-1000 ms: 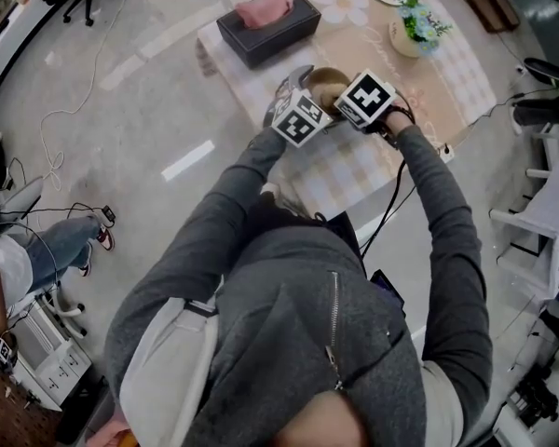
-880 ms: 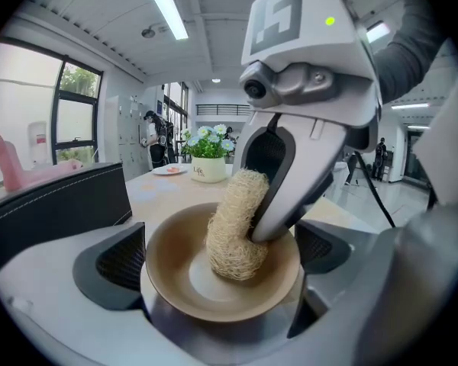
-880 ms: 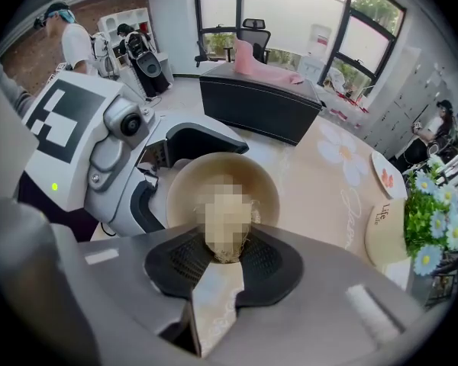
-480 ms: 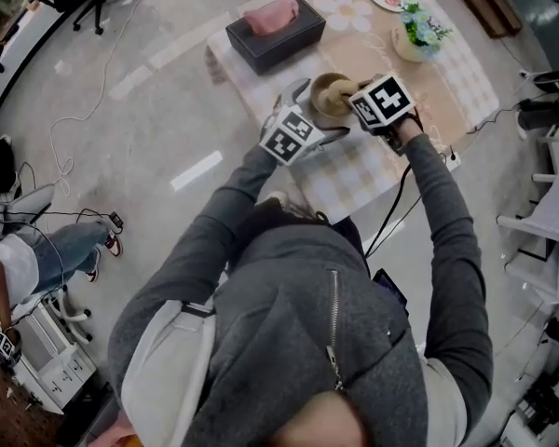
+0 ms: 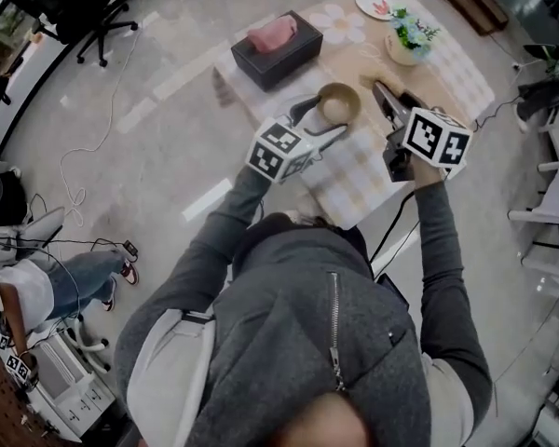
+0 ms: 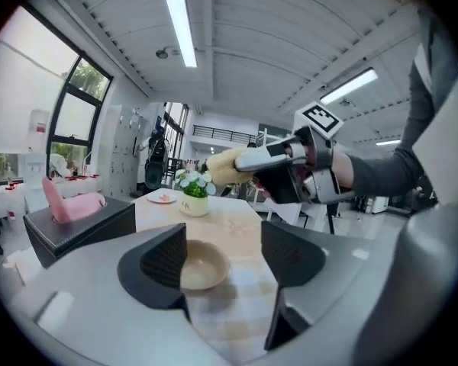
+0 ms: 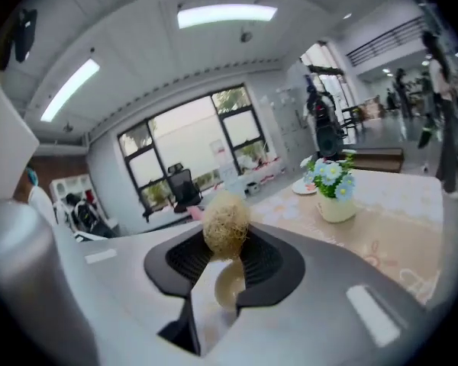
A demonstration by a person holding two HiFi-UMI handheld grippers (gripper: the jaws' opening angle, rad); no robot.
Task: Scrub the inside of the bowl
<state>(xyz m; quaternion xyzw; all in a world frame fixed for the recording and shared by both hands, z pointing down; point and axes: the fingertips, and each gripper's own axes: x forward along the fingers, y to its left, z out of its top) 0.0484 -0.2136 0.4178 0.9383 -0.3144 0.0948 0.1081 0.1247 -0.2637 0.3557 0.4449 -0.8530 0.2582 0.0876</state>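
Our right hand-held gripper point(image 7: 226, 259) clamps the scrub ball point(image 7: 226, 223). The left hand-held gripper point(image 6: 223, 256), jaws just closing, holds nothing yet, so scrubbing could skid the bowl point(image 5: 338, 103) around the table point(image 5: 354, 170).

Head view down; gripper views share bowl point(image 6: 202, 265).

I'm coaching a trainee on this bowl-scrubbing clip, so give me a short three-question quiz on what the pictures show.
1. What is clamped in the right hand-held gripper?
2. True or false: the bowl lies upside down.
3. What fills the pot at the far end of the table? A flowers B pens C spoons
Key: 1, a straw-coloured fibre scrubber. 2, false: it stands upright, its opening facing up. 3, A.
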